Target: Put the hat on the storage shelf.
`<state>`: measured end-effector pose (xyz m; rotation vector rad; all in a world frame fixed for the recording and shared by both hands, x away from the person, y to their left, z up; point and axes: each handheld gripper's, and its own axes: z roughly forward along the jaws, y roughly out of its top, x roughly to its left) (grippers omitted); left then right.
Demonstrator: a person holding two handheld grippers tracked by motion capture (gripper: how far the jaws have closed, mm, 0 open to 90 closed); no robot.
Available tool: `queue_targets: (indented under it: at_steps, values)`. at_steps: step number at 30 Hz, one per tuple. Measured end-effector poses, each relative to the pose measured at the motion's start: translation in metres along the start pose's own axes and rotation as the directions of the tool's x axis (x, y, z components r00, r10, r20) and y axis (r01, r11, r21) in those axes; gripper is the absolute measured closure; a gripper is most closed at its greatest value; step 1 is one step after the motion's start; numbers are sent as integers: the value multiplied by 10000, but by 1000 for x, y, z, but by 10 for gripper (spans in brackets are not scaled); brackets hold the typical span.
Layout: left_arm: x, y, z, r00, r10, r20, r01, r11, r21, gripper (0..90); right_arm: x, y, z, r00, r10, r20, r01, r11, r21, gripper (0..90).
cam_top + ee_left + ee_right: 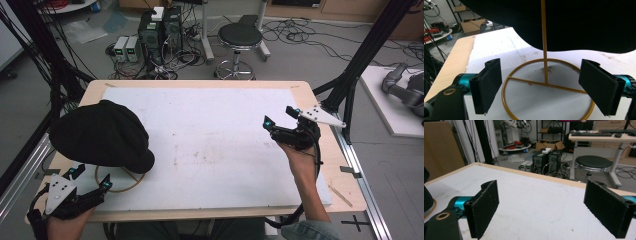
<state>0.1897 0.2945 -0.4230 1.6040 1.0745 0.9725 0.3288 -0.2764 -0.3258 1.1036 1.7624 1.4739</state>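
A black flat cap (pixel 102 132) rests on top of a yellow wire stand at the table's left side. The stand's ring base (pixel 120 181) pokes out under the cap's front edge. In the left gripper view the cap (pixel 574 22) hangs overhead, the upright rod (pixel 544 42) rises from the ring base (pixel 529 75). My left gripper (pixel 91 179) is open at the near left corner, its jaws on either side of the ring without touching it (pixel 546 88). My right gripper (pixel 281 117) is open above the table's right side, holding nothing (pixel 541 205).
The white foam board (pixel 215 145) covers the wooden table (pixel 320 100). A black stool (pixel 239 37) and computer towers (pixel 160 30) with cables stand on the floor beyond the far edge. Black frame posts (pixel 350 75) rise at the right; a metal rail (pixel 362 175) runs along that side.
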Motion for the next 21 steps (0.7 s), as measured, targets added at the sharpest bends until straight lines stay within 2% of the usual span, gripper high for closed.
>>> queue_targets:
  at_steps: [4, 12, 21]
  values:
    - [0, 0, 0, 10000, 30, -6, -30, 10000, 19, 188, -4, -10, -2, 9999, 112, 111, -111, 9999, -21, 126]
    - [0, -1, 1, 10000, 21, -2, -21, 10000, 71, 189, -15, -42, -6, 9973, 598, 414, -614, 9974, 383, 126]
    - [-1, 0, 1, 10000, 52, 69, -53, 10000, 84, 189, -19, -45, -10, 9959, 743, 517, -762, 9964, 374, 126]
